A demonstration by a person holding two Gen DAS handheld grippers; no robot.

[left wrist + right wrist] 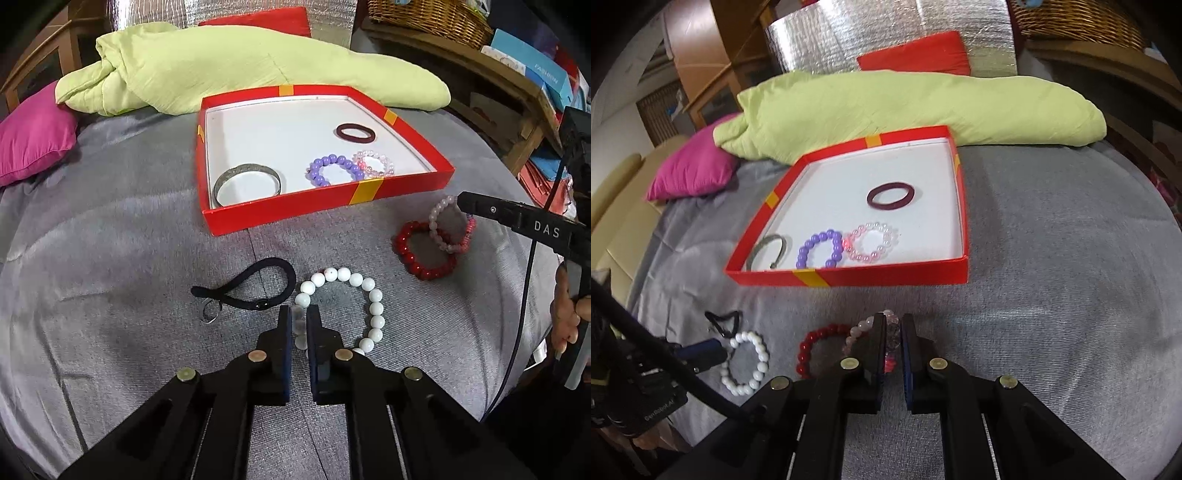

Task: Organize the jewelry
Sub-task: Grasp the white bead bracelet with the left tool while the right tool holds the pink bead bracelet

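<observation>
- Left gripper [298, 317] is pinched down on the white bead bracelet [371, 295], its two pads pressing a bead at the loop's left side; the rest of the loop lies on the grey bedcover [110, 258].
- Right gripper [893, 332] is clamped on the pale pink bead bracelet [858, 328], with pink and clear beads caught between its pads.
- That pink bracelet overlaps the red bead bracelet [421, 254], which lies flat on the cover just beside it; whether the pink loop is lifted off the cover is hard to tell from either view.
- Black strap [258, 280] with a small metal ring at its end lies on the cover just left of the white bracelet, touching or nearly touching it.
- Red box [280, 216], shallow with a white floor and yellow bands, sits beyond the loose pieces.
- Inside it: a silver bangle [251, 173] in the near left corner, a purple bead bracelet [334, 166] and a clear pink bead bracelet [376, 160] touching each other near the front wall, and a dark maroon ring [355, 133] farther back.
- Light green folded cloth [258, 62] lies behind the box, with a magenta cushion [33, 140] off to the left.
- Person's hand [569, 314] shows at the right edge of the left wrist view, gripping the right tool's handle.
</observation>
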